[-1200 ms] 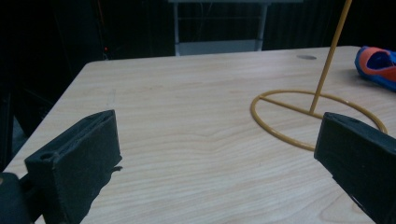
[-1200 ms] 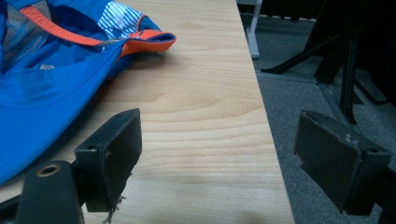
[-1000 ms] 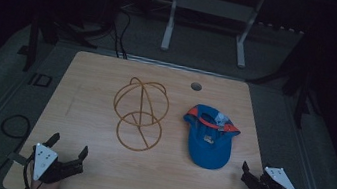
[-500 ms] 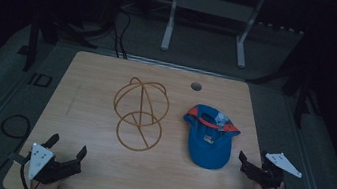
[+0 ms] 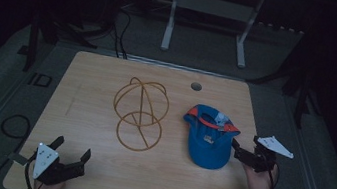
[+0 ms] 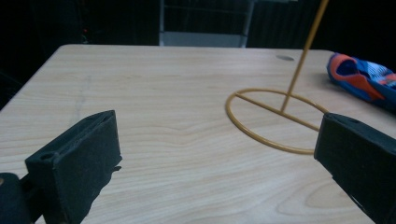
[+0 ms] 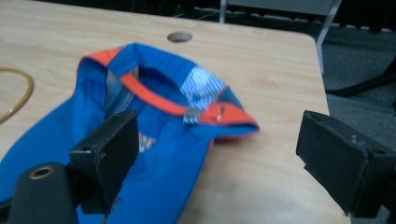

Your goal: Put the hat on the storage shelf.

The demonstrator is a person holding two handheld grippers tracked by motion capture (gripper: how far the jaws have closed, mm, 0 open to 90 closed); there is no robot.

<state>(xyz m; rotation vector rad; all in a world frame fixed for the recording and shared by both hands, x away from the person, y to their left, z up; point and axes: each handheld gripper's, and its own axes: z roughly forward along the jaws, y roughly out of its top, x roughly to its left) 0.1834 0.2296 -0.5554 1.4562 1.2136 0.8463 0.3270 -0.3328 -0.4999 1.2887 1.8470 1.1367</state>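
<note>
A blue cap (image 5: 208,136) with orange trim lies upside down on the right half of the wooden table (image 5: 98,79). Left of it stands a yellow wire hat frame (image 5: 139,113) with a ring base. My right gripper (image 5: 240,152) is open at the cap's right edge. In the right gripper view its left jaw hangs over the cap (image 7: 154,93) and its right jaw over bare wood, with nothing between them (image 7: 217,140). My left gripper (image 5: 72,150) is open near the front left corner. It faces the wire frame (image 6: 303,51) and the cap (image 6: 364,79) from a distance, holding nothing (image 6: 219,154).
A round hole (image 5: 196,86) sits in the tabletop near the far edge. Behind the table stands a pale metal-legged frame (image 5: 209,9) on the dark floor. A cable loop (image 5: 13,124) lies on the floor at the left.
My right gripper has moved forward and left from the front right corner up to the cap's edge. The left gripper has barely shifted.
</note>
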